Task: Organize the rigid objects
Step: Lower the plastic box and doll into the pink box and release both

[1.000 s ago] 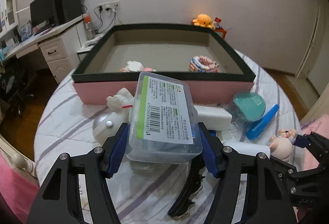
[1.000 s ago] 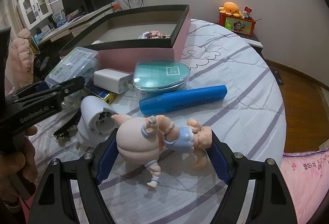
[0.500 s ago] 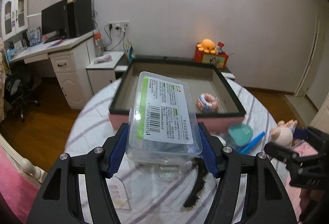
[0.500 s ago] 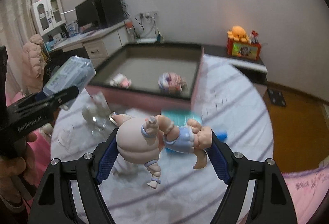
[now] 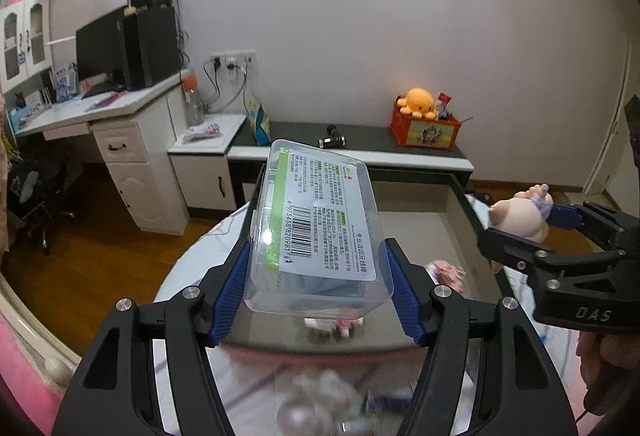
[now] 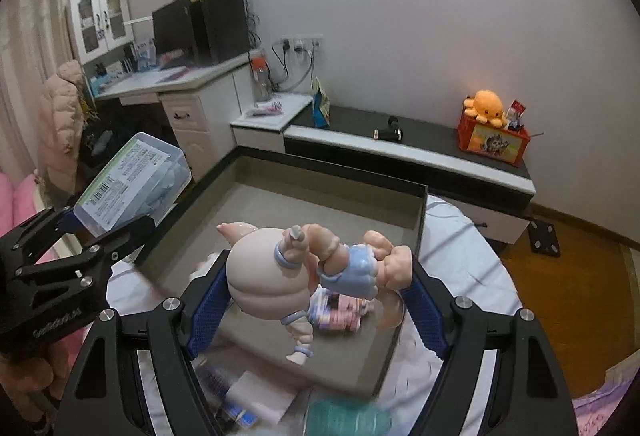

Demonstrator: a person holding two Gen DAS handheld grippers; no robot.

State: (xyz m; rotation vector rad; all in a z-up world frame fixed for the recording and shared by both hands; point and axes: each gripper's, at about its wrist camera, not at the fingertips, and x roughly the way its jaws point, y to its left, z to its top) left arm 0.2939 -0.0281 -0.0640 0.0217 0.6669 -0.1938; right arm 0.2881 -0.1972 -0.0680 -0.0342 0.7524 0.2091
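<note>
We're in soft, even indoor light; a glare spot sits on the clear plastic box, lower clutter smears with motion blur, and fisheye edges bend darkly.

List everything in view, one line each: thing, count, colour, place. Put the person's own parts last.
clear plastic box: 1, transparent with white and green label, clamped in left gripper, above tray
doll figure: 1, pale pink with blue shorts, clamped in right gripper, above tray
tray: 1, dark rim, grey floor, on bed
small patterned item: 1, pink and white, inside tray
bed sheet: 1, white with stripes, under tray
octopus plush: 1, orange, on red box by wall
desk: 1, white, left wall
monitor: 1, black, on desk
left gripper: 1, black, blue pads
right gripper: 1, black, blue pads
</note>
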